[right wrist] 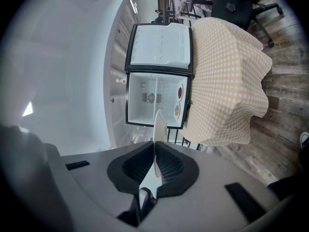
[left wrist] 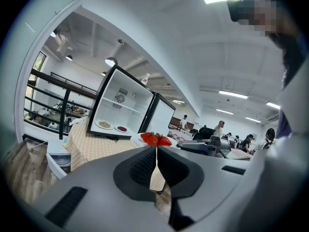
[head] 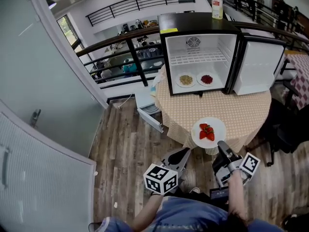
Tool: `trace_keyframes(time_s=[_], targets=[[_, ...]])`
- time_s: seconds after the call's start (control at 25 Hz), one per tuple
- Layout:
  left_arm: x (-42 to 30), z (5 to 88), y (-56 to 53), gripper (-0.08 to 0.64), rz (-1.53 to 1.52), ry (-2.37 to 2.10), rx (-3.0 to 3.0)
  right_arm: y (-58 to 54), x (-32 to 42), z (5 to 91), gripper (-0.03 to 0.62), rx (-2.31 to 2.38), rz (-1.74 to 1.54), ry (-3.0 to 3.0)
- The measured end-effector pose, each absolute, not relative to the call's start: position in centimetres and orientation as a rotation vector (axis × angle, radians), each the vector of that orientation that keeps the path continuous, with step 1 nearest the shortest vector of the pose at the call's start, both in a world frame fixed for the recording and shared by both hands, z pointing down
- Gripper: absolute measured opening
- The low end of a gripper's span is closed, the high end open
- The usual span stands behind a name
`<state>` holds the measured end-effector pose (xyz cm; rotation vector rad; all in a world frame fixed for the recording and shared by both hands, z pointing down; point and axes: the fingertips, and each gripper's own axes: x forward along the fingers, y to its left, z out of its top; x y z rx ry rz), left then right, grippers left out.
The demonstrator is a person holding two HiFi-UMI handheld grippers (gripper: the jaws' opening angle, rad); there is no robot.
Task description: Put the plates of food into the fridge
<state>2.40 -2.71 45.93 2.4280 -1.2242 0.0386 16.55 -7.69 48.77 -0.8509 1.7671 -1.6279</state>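
The plate [right wrist: 158,122] is seen edge-on, its food hidden, its rim clamped by the right claw [right wrist: 154,148]; the left claw [left wrist: 157,154] is closed together.

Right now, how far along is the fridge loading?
Done: a pale-food plate and a red-food plate sit inside the open fridge. In hand: right gripper clamps the strawberry plate by its rim, near the table edge. Left gripper shut, empty. Left: put that plate inside.

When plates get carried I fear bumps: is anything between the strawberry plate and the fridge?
Nothing visible: the door is open, and only bare tablecloth lies between the plate and the fridge.
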Motion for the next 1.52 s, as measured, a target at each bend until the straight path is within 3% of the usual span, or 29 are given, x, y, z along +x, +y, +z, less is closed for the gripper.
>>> trace_keyframes(time_s=[0.52, 1.52], targets=[[2.9, 46.7, -7.5, 0.018, 0.086, -1.239, 2.399, -12.9, 17.5, 49.3, 0.025, -0.799, -1.647, 1.735], [-2.0, 45.1, -30.8, 0.018, 0.084, -1.086, 2.522, -34.1, 13.6, 42.5, 0.025, -0.834, -1.484, 1.751]])
